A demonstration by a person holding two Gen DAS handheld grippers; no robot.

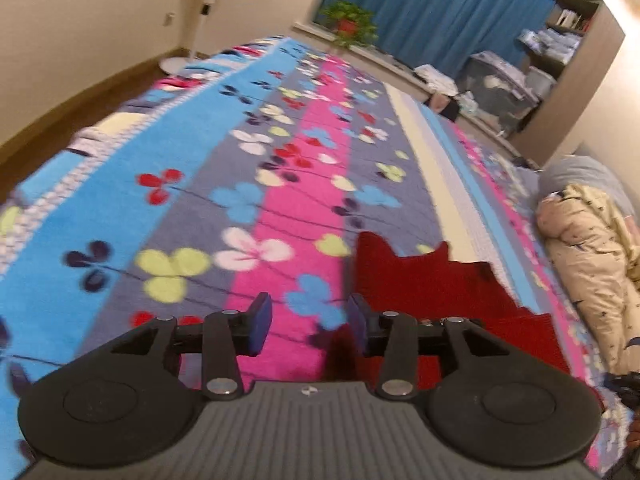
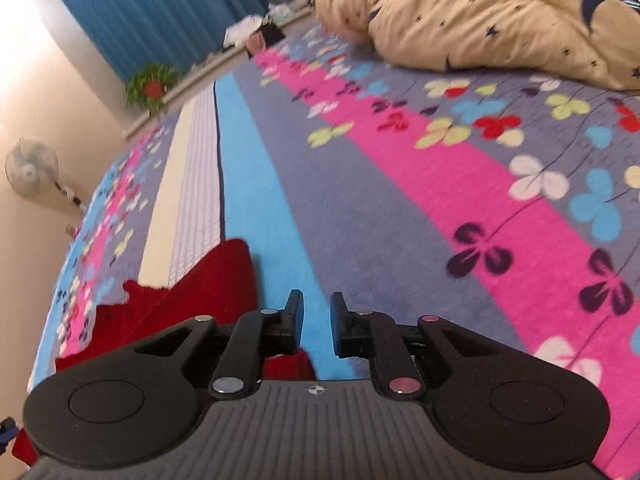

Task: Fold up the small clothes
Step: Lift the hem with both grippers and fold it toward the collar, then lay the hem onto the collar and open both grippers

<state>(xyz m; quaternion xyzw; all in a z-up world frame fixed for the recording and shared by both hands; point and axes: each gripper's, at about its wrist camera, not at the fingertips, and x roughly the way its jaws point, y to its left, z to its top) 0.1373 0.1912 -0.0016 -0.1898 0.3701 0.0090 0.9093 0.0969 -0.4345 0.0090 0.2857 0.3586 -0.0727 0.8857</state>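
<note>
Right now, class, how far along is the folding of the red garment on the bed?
Done: the red garment lies on the flowered blanket, with layered edges suggesting at least one fold. In hand: nothing; the left tongs and right tongs are both open and empty, flanking it. Left: any further folds; how many cannot be told.

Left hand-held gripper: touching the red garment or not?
Cannot tell. In the left wrist view the left hand-held gripper stands open and empty, but its right finger overlaps the red garment, showing neither contact nor gap.
</note>
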